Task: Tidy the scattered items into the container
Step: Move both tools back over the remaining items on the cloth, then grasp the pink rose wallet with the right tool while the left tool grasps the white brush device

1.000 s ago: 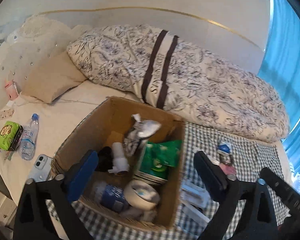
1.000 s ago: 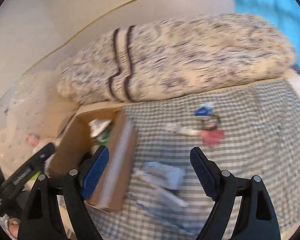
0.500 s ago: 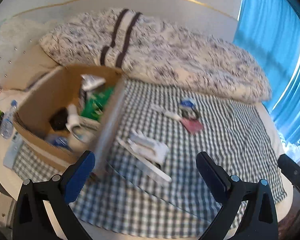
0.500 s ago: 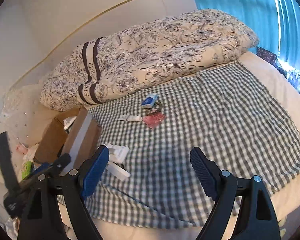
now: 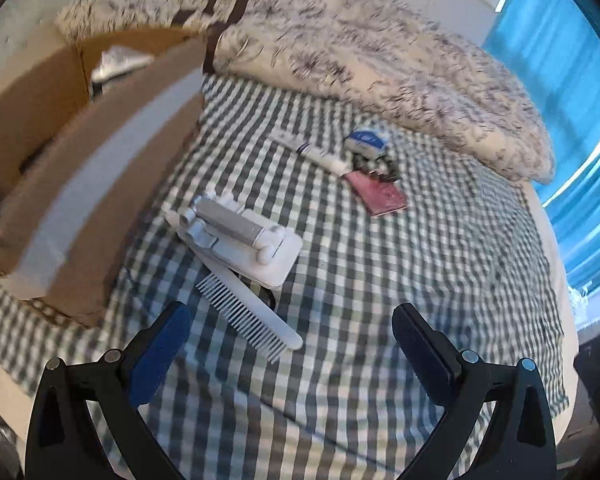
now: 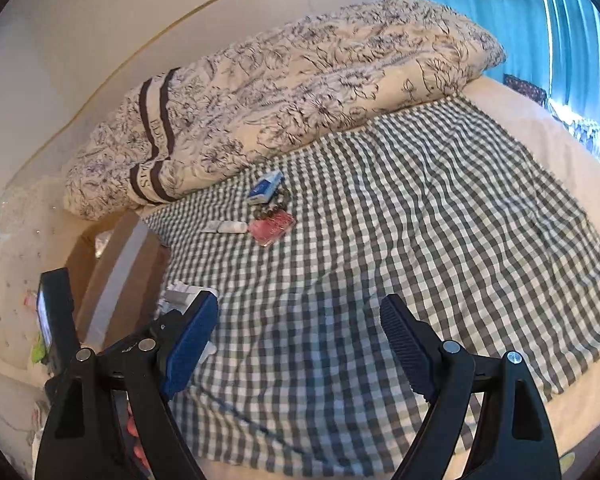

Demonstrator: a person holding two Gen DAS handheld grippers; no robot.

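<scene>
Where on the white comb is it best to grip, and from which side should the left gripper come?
Probably the comb's plain spine at its free near end, from above: it lies flat on the checked cloth, with its far end tucked under the white stand. Left gripper is open, one finger each side, across the narrow width.

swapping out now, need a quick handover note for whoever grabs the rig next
Left hand-held gripper: open, empty, low over the checked cloth, nearest the comb.
Right hand-held gripper: open, empty, over bare cloth.
Box: on the bed at the cloth's left edge, already holding some items.
Left to pack: comb, the white stand lying partly over it, and further back the tube, red card, beads and blue-white pack.
Suggested next: left takes the comb, closest to the box.
</scene>
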